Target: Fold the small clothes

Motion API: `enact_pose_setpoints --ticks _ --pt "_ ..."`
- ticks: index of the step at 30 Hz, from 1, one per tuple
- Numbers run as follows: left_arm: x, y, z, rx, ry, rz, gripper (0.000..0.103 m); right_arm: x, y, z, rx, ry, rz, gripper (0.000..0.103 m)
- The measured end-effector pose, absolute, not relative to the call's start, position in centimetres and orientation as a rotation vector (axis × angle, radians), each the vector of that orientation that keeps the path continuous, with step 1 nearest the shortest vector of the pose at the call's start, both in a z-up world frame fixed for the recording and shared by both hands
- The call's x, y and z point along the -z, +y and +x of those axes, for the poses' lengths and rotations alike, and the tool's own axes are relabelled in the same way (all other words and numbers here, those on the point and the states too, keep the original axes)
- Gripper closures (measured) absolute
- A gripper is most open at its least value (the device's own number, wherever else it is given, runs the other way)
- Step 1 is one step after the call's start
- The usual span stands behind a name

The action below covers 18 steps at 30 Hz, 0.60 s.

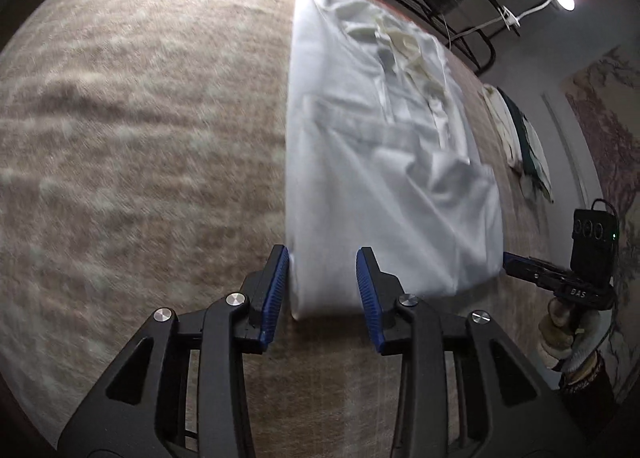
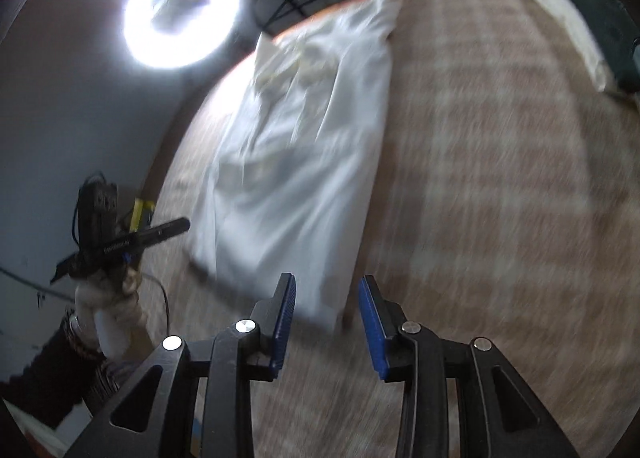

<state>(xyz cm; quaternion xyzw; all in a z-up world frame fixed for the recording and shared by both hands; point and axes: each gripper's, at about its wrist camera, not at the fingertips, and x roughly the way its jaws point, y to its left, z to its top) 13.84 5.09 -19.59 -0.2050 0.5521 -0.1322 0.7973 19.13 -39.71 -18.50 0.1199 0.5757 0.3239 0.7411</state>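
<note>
A white shirt (image 1: 380,178) lies folded into a long strip on the beige checked tablecloth (image 1: 140,138), collar end far from me. My left gripper (image 1: 322,252) is open over the strip's near left corner, and that corner shows in the gap without being pinched. In the right wrist view the same shirt (image 2: 288,178) runs up and to the left, and my right gripper (image 2: 327,279) is open above its near right corner. Each hand-held gripper also shows in the other's view: the right gripper (image 1: 520,264) beside the hem, the left gripper (image 2: 176,226) at the strip's other side.
A stack of white and dark green folded clothes (image 1: 520,146) lies at the table's right side, also seen as the stack (image 2: 568,18). A bright ring light (image 2: 180,10) stands beyond the far table edge. Tablecloth (image 2: 500,178) spreads wide to the right of the shirt.
</note>
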Motion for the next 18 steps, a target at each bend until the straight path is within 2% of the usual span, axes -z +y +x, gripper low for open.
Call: enact_pose_setpoints --ticks 1,2,3,5,6,9,16,17,18 --pt "19.4 4.8 13.8 0.279 1.181 -0.412 0.072 18.9 -39.3 18.8 -0.707 1.272 0.240 0.071" --pt "19.2 4.1 13.9 0.291 1.184 -0.376 0.092 19.3 -38.9 18.6 -0.697 1.287 0.218 0.074" --pt "19.2 4.0 14.0 0.292 1.183 -0.357 0.099 19.5 -38.8 18.5 -0.687 1.282 0.206 0.083" --pt "18.7 3.8 13.9 0.281 1.166 -0.340 0.099 19.1 -38.4 18.6 -0.692 1.269 0.195 0.103" --pt "18.6 3.9 13.8 0.275 1.158 -0.340 0.099 18.9 -38.3 18.7 -0.683 1.261 0.190 0.103" --pt "18.9 3.9 13.6 0.249 1.163 -0.294 0.099 17.5 -38.2 18.5 -0.652 1.208 0.108 0.103" --pt "18.1 4.1 14.1 0.238 1.136 -0.279 0.098 18.3 -38.0 18.6 -0.622 1.226 0.004 0.102" --pt "17.7 4.3 14.4 0.244 1.130 -0.295 0.098 17.7 -38.3 18.7 -0.608 1.202 0.000 0.092" --pt "17.3 4.6 14.7 0.243 1.121 -0.302 0.098 17.3 -38.6 18.9 -0.605 1.187 0.008 0.075"
